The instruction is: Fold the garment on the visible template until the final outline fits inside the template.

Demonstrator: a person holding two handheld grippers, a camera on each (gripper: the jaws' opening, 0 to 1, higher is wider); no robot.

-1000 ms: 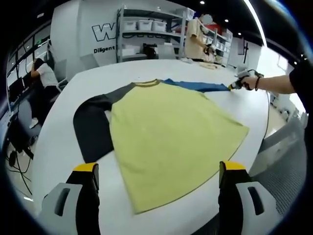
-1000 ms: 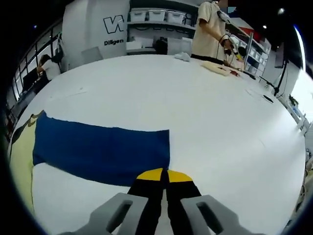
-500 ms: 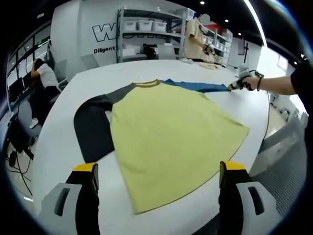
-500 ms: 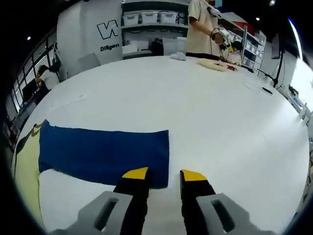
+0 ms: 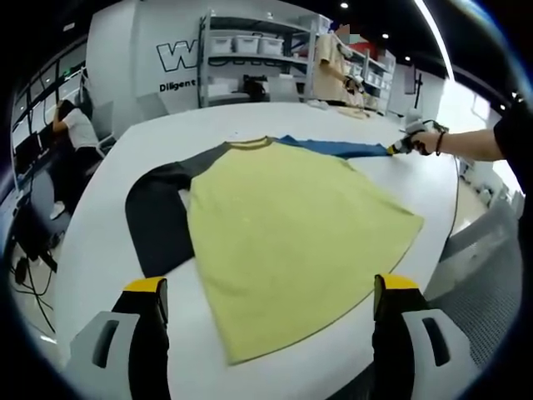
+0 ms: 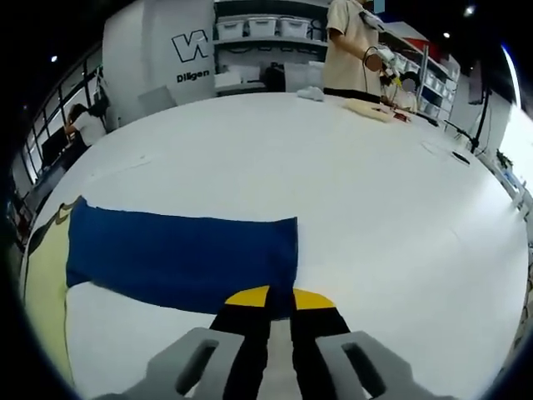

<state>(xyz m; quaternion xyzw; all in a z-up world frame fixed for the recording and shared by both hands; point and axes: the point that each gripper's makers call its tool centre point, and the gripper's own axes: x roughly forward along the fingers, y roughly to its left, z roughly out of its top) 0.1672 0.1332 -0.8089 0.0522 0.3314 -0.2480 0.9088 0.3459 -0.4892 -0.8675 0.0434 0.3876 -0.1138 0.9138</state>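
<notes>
Right gripper [image 6: 281,293] pinches the blue sleeve [image 6: 183,257] cuff (jaws nearly together); left gripper [image 5: 271,283] gapes wide.

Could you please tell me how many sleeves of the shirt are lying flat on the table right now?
2: the dark grey sleeve lies beside the yellow body, and the blue sleeve stretches out opposite, toward the right gripper.

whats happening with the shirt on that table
A person holding a gripper in each hand is working on a yellow shirt that lies spread flat on a white table. The right gripper has its jaws nearly shut at the cuff edge of the blue sleeve, which lies stretched out flat. The left gripper hangs open above the shirt's hem, holding nothing. The dark sleeve lies unfolded, so no fold is in yet.
</notes>
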